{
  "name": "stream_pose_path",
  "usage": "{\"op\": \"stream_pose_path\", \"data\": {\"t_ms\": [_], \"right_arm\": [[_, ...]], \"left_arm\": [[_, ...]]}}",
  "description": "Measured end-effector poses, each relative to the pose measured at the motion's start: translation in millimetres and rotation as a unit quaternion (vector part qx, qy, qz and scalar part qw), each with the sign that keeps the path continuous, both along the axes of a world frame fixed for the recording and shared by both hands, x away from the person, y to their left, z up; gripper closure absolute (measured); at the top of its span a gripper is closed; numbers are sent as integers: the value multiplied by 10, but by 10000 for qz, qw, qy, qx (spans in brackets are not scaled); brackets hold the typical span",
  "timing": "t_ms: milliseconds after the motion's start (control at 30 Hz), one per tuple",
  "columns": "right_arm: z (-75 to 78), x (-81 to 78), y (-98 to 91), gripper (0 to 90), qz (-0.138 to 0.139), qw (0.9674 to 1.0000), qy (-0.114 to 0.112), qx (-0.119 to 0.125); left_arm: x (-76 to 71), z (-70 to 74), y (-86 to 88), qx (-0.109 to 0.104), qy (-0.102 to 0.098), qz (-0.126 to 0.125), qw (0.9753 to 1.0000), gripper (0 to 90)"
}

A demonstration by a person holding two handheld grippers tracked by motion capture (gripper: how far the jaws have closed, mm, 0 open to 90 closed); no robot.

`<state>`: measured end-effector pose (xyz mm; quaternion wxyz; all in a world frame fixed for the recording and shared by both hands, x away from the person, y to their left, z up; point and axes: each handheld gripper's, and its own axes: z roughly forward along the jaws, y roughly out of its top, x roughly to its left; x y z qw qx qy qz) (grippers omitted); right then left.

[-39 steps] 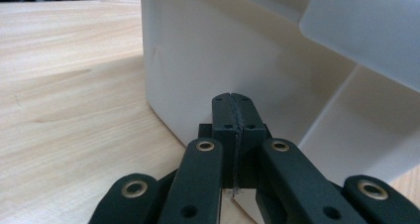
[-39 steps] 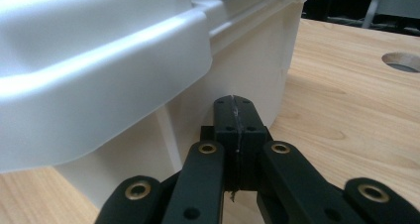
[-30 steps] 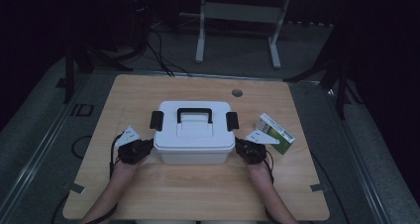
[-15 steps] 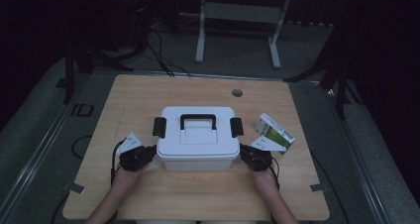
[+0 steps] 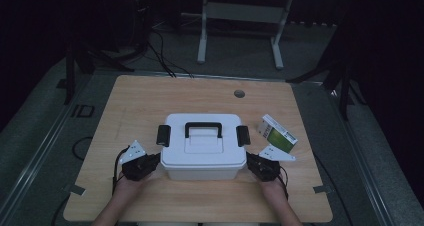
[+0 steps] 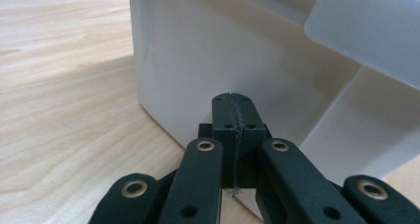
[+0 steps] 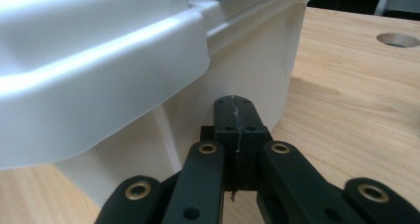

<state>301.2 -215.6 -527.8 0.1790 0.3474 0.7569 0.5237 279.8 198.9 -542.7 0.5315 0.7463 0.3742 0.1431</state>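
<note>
Now the white box (image 5: 202, 148) has come nearer; left gripper (image 5: 151, 163) and right gripper (image 5: 253, 164), jaws closed empty, press its sides, probably dragging it.

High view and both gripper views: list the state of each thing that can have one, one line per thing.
White plastic box with black handle: lid on, upright on the table.
Black side latches: appear down against the box ends.
Green and white carton: closed, lying flat.
Left gripper: shut, tips at the box's end wall.
Right gripper: shut, tips at the opposite end wall.

Dark lab: wooden table (image 5: 150, 101), floor cables (image 5: 160, 61), metal stand (image 5: 240, 16).
</note>
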Motion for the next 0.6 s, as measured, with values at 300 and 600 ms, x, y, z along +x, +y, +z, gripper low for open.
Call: {"op": "stream_pose_path", "data": {"t_ms": [300,600], "right_arm": [[6,-155,-89,900,46,10000,27,-23],[1,-265,-169,900,44,10000,46,71]], "left_arm": [[-100,16,-58,50,25,-168,9998,900],[-205,23,-106,100,17,-289,9995,900]]}}
